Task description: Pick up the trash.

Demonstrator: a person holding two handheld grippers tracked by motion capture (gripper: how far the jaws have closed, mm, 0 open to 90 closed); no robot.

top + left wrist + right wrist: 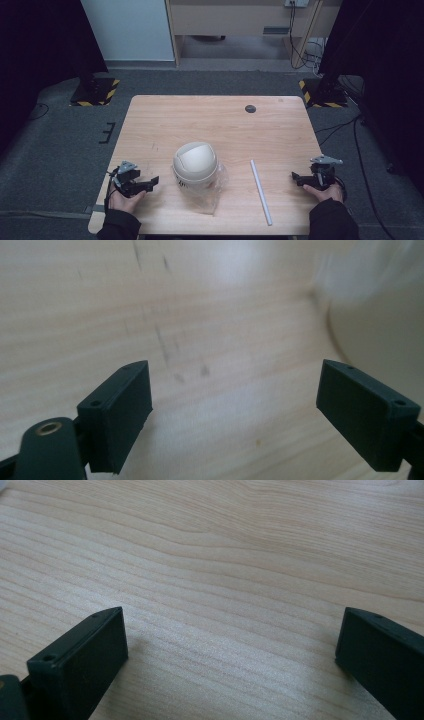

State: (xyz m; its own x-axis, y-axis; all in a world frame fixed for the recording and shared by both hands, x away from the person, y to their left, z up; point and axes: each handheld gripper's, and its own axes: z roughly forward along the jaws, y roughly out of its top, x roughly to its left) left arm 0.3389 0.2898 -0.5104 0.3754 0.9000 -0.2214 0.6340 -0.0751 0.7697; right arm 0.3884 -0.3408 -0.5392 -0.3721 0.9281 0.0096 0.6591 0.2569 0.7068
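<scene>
Wooden tabletop (215, 120): a cream domed lid-like object (195, 161) sits near the front centre on a crumpled clear plastic bag (207, 196), with a thin white rod (261, 191) lying to its right, apart from it. Left gripper (150, 183) rests at the front left near the dome, fingers (117, 415) spread wide, grasping nothing. Right gripper (296, 178) sits at the front right edge beyond the rod, fingers (82, 665) likewise released over bare wood.

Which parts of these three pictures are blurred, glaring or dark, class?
High view: sharp table, dark at both upper corners. Left gripper view: the pale rounded object at right is out of focus, with a bright glare patch on the wood at top. Right gripper view: wood grain crisp, evenly lit.
</scene>
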